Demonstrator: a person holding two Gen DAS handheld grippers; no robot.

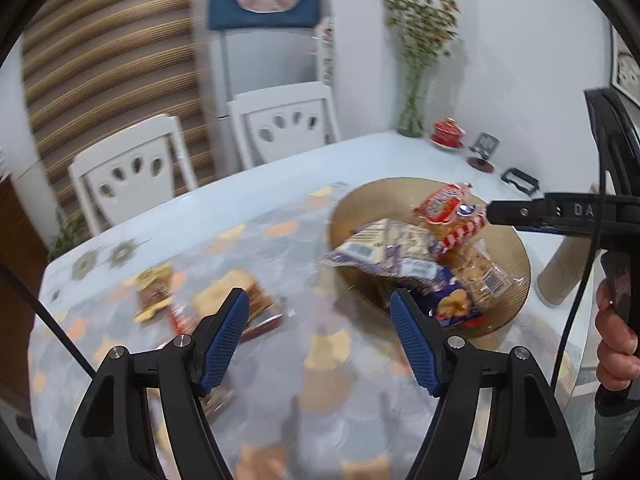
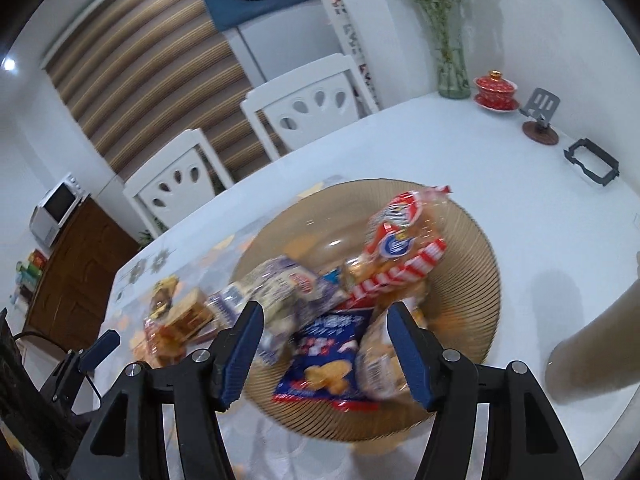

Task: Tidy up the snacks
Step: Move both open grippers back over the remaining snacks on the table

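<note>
**Snacks half gathered into bowl**

Left wrist: left gripper (image 1: 320, 332) jaws wide, empty, over the table (image 1: 280, 184) middle. Loose snacks (image 1: 208, 300) lie near its left edge, likely next.

Right wrist: right gripper (image 2: 324, 344) jaws parted, gripping nothing, above packets piled in the bowl (image 2: 472, 248).

Two close downward views, shared bowl (image 1: 516, 268)
</note>
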